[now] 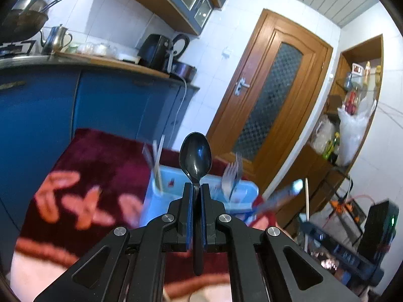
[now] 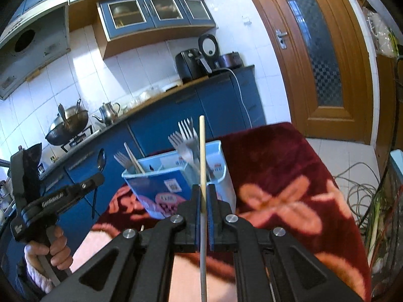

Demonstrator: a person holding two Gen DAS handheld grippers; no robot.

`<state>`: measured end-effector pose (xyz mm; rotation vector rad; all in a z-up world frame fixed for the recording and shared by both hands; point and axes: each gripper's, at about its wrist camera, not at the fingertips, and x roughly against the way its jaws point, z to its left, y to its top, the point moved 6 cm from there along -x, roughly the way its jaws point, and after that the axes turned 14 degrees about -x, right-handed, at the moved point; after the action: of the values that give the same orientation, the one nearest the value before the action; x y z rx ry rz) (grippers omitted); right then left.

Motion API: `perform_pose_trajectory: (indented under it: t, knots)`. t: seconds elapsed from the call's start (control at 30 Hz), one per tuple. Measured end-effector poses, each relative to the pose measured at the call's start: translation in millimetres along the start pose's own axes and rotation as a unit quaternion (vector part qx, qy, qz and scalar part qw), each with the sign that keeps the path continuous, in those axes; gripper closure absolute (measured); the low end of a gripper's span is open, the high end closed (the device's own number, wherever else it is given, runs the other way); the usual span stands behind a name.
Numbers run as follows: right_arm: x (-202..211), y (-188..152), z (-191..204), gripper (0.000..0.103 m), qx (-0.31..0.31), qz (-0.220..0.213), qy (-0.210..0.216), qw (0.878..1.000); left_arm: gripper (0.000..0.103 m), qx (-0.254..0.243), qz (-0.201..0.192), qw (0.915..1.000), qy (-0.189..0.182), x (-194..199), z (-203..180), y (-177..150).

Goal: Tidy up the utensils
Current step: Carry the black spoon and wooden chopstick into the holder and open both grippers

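Left claw: the left claw (image 1: 197, 188) is pinching a black spoon (image 1: 195, 158) by its handle, with the bowl sticking up.
Right claw: the right claw (image 2: 203, 191) is pinching a pale wooden chopstick (image 2: 202, 156) that points up past the tips.
Box: a light blue utensil box (image 2: 176, 183) stands on the surface (image 2: 277, 166), which has a dark red cloth with pink flowers on it.
In the box: silver forks (image 2: 186, 138) stand in one part, and another fork and a chopstick stand in the other part.
Where the spoon is: held in the air, just in front of the box.
Person: a hand (image 2: 56, 249) grips the left claw's handle.
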<state>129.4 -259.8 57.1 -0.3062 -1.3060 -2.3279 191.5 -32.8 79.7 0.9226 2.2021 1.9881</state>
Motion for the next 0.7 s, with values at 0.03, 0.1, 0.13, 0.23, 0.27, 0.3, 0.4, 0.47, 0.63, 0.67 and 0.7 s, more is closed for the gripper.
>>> perform_pose_trajectory:
  t: [0.03,0.1,0.13,0.23,0.27,0.3,0.4,0.47,0.63,0.67,0.7]
  knots:
    - [-1,3,0,0.097,0.001,-0.003,0.002,1.000,0.098,0.000,-0.006,1.0000,0.000,-4,0,6]
    - [-3,7,-1,0.097,0.003,-0.012,0.008,1.000,0.098,-0.003,-0.015,0.9999,0.004,-13,-1,16]
    - [-3,8,-1,0.097,0.005,-0.015,0.009,1.000,0.098,-0.005,-0.021,0.9998,0.004,-18,-1,20]
    - [-5,11,-3,0.097,0.008,-0.026,0.013,1.000,0.098,-0.011,-0.038,0.9991,0.013,-30,-4,27]
    - [-6,12,-4,0.097,0.009,-0.028,0.014,0.999,0.098,-0.014,-0.045,0.9988,0.016,-35,-5,29]
    - [-6,12,-5,0.097,0.008,-0.031,0.014,0.999,0.098,-0.016,-0.050,0.9984,0.020,-39,-6,30]
    - [-8,14,-9,0.097,0.005,-0.032,0.017,0.999,0.098,-0.023,-0.067,0.9968,0.037,-49,-6,31]
    - [-9,14,-13,0.097,0.002,-0.033,0.016,0.999,0.098,-0.027,-0.074,0.9955,0.052,-55,-4,28]
    - [-12,14,-21,0.097,-0.007,-0.031,0.019,0.999,0.098,-0.044,-0.069,0.9937,0.077,-69,1,13]
    - [-13,14,-22,0.097,-0.008,-0.031,0.019,0.999,0.098,-0.048,-0.066,0.9934,0.080,-71,1,10]
    - [-13,15,-22,0.097,-0.008,-0.030,0.019,0.999,0.098,-0.053,-0.063,0.9932,0.082,-72,1,7]
